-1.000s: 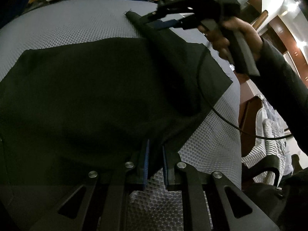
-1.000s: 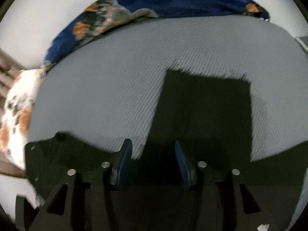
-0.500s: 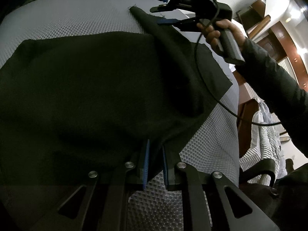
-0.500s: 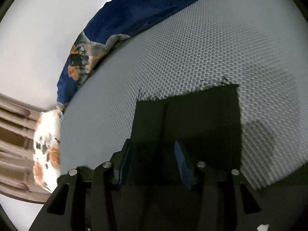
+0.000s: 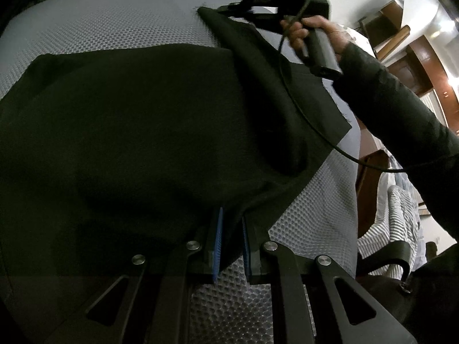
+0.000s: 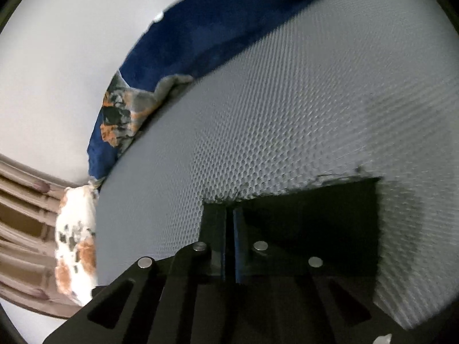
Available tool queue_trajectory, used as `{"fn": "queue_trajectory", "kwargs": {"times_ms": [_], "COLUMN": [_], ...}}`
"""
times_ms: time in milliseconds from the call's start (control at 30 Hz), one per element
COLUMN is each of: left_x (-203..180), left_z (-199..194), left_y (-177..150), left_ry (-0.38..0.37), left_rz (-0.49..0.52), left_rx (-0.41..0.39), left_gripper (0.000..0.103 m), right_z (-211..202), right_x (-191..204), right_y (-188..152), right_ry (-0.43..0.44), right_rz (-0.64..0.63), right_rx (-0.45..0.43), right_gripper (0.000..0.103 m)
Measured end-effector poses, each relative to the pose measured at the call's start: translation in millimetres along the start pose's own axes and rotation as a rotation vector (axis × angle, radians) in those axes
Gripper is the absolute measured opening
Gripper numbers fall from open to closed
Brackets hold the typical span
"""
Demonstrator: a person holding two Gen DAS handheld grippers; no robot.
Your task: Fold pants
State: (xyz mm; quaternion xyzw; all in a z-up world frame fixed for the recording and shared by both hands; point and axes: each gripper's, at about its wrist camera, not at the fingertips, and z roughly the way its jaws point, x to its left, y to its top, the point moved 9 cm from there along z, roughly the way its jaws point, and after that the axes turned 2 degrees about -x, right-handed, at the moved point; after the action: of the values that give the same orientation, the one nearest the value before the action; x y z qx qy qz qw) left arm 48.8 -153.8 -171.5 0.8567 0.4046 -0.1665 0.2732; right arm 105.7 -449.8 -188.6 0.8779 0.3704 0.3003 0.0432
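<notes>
My left gripper (image 5: 231,223) is clamped on the near edge of the black pants (image 5: 129,132), which lie spread on the grey mesh bed (image 5: 114,20). My right gripper (image 6: 229,215) has its jaws pinched together on the far corner of a pant leg, lifted slightly off the bed

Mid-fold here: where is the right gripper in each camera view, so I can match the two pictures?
Left wrist view: the right gripper is at top centre, shut on the far hem of the black pants.
Right wrist view: it is at bottom centre, jaws together on the hem's left corner.
Shared landmark: the blue patterned blanket behind the grey honeycomb mat.
</notes>
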Motion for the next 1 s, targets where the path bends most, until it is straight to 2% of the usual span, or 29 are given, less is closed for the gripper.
{"fn": "queue_trajectory", "kwargs": {"times_ms": [100,200,333,433,567,667,800,1000], "left_x": [-0.6,-2.6,-3.8,-4.5,-6.7,-8.5,-10.4,-10.4], "left_z": [0.5,-0.2,0.8,1.7,3.7,4.4,5.0,6.6], "left_y": [-0.3,-0.8,-1.3,-1.8,-3.0,-3.7,-3.6,-4.6], "left_ry": [0.004,0.01,0.01,0.012,0.023,0.031,0.04,0.042], "left_rz": [0.002,0.011,0.015,0.022,0.038,0.044,0.042,0.03], "left_rx": [-0.002,-0.006,-0.009,-0.009,-0.009,-0.009,-0.012,-0.017], "left_gripper": [0.013,0.013,0.013,0.013,0.013,0.013,0.013,0.013], "right_z": [-46.1,-110.0,-190.4,-225.4,-234.2,-232.0,-227.0,-226.5], "right_x": [-3.4,-21.9,-68.9,-111.6,-166.6,-186.3,-194.6,-198.0], "right_y": [4.8,0.3,-36.6,-75.2,-128.9,-149.7,-156.6,-165.6], "right_ry": [-0.068,-0.166,-0.327,-0.412,-0.467,-0.43,-0.281,-0.214], "right_rz": [-0.028,-0.044,-0.018,0.06,0.188,0.272,0.389,0.443], "right_rx": [-0.092,-0.19,-0.265,-0.275,-0.232,-0.237,-0.236,-0.241], "right_gripper": [0.004,0.004,0.003,0.003,0.003,0.003,0.009,0.014]}}
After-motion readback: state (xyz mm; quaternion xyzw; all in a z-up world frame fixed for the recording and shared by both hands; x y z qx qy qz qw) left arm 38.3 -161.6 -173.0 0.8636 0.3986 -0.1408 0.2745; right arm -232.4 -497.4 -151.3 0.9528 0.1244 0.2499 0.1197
